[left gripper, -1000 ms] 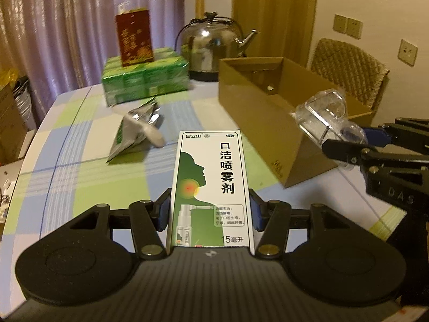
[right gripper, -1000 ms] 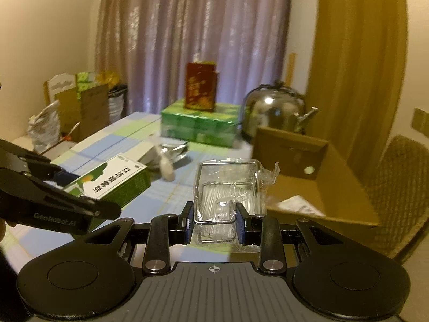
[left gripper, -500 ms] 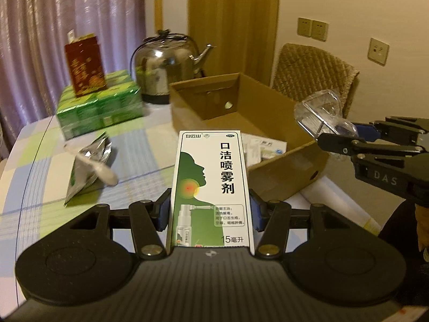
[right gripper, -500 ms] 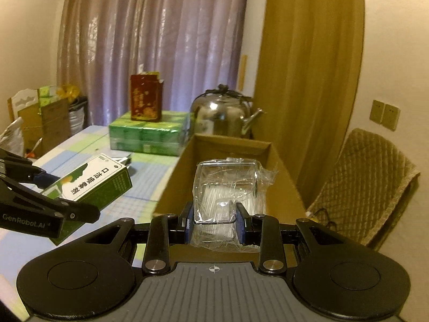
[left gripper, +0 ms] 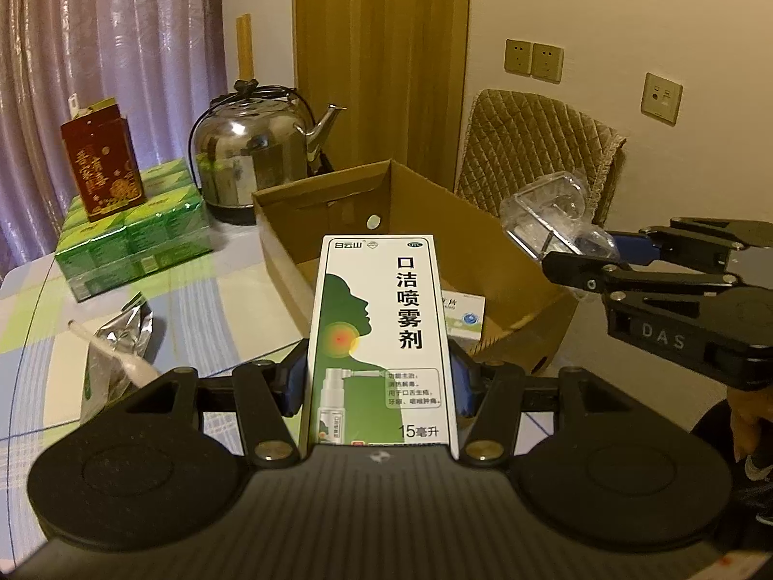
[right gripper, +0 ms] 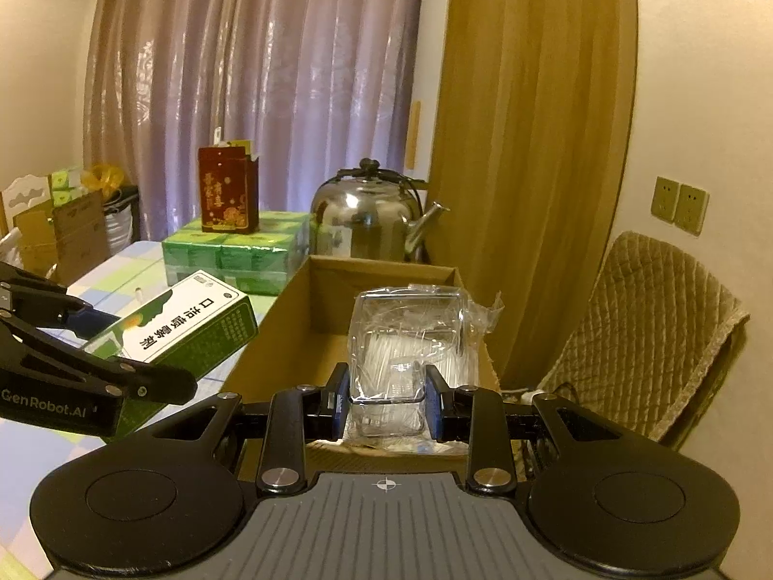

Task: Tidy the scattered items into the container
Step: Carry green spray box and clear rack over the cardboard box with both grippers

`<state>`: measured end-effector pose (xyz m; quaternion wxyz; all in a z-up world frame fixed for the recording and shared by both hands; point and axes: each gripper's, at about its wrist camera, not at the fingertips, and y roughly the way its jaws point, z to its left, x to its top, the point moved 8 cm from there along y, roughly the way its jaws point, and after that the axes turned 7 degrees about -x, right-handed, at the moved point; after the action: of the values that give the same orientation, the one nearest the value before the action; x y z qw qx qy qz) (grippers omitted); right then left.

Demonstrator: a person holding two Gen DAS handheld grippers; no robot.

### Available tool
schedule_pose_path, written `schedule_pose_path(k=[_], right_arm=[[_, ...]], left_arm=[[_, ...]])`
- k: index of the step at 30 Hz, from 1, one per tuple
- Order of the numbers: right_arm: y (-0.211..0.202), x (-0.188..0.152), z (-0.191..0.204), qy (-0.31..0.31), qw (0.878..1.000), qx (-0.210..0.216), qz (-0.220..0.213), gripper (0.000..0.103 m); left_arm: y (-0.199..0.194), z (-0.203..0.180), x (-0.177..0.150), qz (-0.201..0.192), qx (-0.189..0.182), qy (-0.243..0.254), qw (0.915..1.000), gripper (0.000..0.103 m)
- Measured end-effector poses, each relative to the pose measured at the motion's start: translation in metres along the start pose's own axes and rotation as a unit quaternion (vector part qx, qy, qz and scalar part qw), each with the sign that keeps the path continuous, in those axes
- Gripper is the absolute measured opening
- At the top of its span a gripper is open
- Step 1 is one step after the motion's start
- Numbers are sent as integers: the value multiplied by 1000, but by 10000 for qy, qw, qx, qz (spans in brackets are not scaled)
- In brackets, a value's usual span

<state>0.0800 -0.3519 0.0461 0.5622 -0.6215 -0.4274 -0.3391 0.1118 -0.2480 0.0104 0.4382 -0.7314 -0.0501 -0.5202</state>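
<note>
Spanning the lower half of both wrist views, the bench (left gripper: 203, 299) wears a checked cloth and carries an open cardboard box (left gripper: 290, 251) at its far right corner, in front of a padded chair (left gripper: 536, 150). A steel kettle (left gripper: 251, 154) stands just behind the box, beside a shrink-wrapped block of green packs (left gripper: 130, 237) topped by an upright red carton (left gripper: 101, 169). Inside the box, a small white-and-green packet (left gripper: 464, 311) lies on the floor.

The left gripper (left gripper: 379, 382) hovers near the box's front wall, its jaws clamped on the sides of a green-and-white spray box (left gripper: 379, 338) printed with Chinese characters. The right gripper (right gripper: 386, 398) hangs over the box's open top, its jaws closed on a clear plastic case (right gripper: 406, 338) that is wrapped in crinkled film; what the case contains is too blurred to tell.

A torn foil pouch (left gripper: 118, 343) and a white stick-like item (left gripper: 116, 355) lie on the cloth left of the box, outside it.
</note>
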Motion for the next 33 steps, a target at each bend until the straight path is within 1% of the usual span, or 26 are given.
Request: schedule_pose_path(k=[10, 21, 24, 29, 33], right_arm=[[29, 5, -19, 169, 9997, 66, 141, 28], [61, 6, -21, 176, 9991, 210, 327, 28], [75, 11, -21, 110, 9986, 303, 411, 28], [105, 23, -26, 81, 9969, 413, 657, 28], [131, 36, -27, -87, 9956, 499, 784, 28]], left_arm=[[27, -2, 16, 28, -59, -9, 10000, 51], [61, 5, 26, 149, -151, -16, 9998, 51], [72, 11, 32, 199, -123, 47, 9997, 51], [94, 27, 48, 265, -141, -13, 9995, 51], [113, 39, 64, 270, -146, -65, 9995, 51]])
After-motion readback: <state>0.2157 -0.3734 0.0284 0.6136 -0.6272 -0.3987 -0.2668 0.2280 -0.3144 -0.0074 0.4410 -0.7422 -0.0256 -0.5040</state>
